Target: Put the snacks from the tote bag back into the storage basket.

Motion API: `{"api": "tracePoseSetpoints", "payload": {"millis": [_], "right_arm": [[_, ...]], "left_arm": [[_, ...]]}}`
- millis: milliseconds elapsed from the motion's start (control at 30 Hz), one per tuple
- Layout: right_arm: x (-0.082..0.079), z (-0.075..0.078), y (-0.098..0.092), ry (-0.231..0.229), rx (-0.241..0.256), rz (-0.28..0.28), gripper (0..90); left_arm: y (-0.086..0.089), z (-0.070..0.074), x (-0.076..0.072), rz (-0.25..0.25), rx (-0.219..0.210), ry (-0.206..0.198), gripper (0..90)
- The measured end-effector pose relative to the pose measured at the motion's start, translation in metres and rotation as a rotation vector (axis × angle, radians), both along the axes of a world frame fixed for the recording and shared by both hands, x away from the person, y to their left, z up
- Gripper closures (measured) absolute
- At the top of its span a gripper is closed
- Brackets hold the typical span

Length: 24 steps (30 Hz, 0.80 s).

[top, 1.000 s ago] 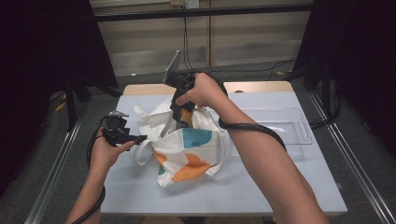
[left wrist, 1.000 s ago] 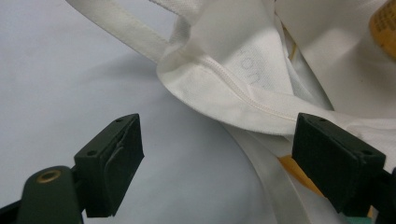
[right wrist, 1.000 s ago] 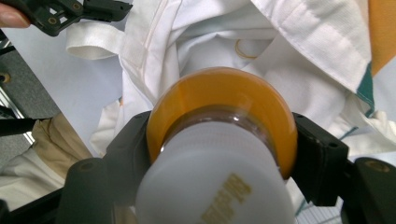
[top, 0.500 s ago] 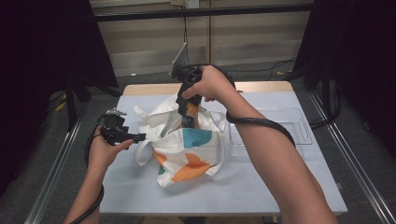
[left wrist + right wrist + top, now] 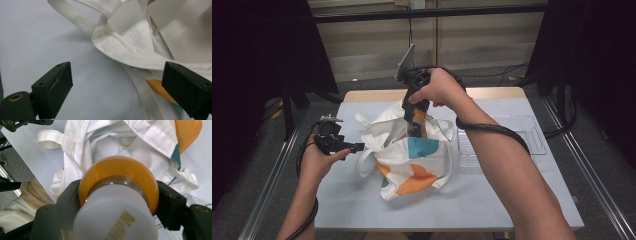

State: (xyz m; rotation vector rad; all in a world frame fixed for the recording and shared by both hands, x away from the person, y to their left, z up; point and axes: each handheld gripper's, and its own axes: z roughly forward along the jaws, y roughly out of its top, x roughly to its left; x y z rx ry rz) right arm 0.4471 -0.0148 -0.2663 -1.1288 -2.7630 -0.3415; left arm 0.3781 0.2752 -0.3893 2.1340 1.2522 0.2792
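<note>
A white cloth tote bag with teal and orange patches lies crumpled mid-table. My right gripper hangs over the bag's mouth, shut on an orange bottle with a white cap; its jaws clamp the bottle's sides just below the cap. In the right gripper view the bottle points down into the open bag. My left gripper sits at the bag's left edge, open, with a fold of the bag's rim lying between its jaws, untouched.
A clear plastic tray rests on the white table right of the bag. The bag's handles trail toward the left gripper. Metal rails run along both table sides, and dark curtains stand behind.
My right gripper has lifted up and back with the orange bottle, which now rises clear above the bag's mouth. The left gripper has stayed in place.
</note>
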Motion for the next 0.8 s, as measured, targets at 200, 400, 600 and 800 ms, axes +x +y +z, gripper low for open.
{"api": "tracePoseSetpoints", "payload": {"millis": [200,400,600,800], "right_arm": [[0.002,0.005,-0.005,0.0,0.004,-0.012,30.7],[0.003,0.012,-0.012,-0.006,0.01,-0.019,30.7],[0.004,0.018,-0.022,-0.009,0.012,-0.031,30.7],[0.005,0.023,-0.034,-0.014,0.007,-0.048,30.7]], "left_arm": [[0.002,-0.002,0.0,0.012,0.002,0.002,7.9],[0.003,-0.005,0.001,0.021,0.015,0.003,7.3],[0.002,-0.005,0.001,0.018,0.015,0.01,7.3],[0.003,-0.006,0.001,0.026,0.014,0.006,7.4]]}}
